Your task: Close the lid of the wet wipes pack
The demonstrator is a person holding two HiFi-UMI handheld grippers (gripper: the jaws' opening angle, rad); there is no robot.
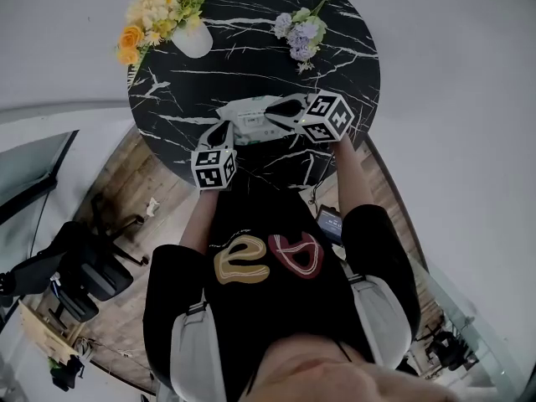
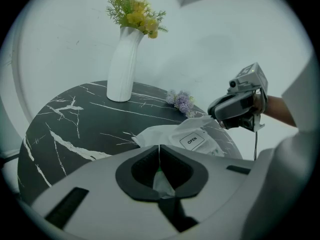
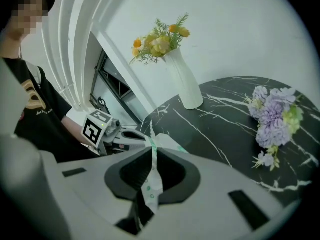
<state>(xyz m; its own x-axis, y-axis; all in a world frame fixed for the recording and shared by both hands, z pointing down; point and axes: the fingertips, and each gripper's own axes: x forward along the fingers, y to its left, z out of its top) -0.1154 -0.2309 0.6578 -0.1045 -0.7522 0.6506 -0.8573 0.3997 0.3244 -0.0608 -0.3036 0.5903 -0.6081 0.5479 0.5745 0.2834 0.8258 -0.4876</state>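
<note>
The pack (image 1: 251, 120) lies mid-table (image 1: 251, 40), at the centre of the head view. Our left gripper (image 2: 159, 146) has its fingers clenched on the pack's thin edge film, and our right gripper (image 3: 154, 149) pinches another edge. Neither touches the OPEN flap (image 2: 192, 140). Gripping only film, we risk it slipping or tearing, or the pack lifting, leaving the flap unpressed.

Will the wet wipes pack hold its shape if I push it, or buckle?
Likely buckles: the wet wipes pack is soft film, creased where the left gripper pinches its edge. It sits low and wide, so tipping seems unlikely. The smooth marble-look table may let it slide.
</note>
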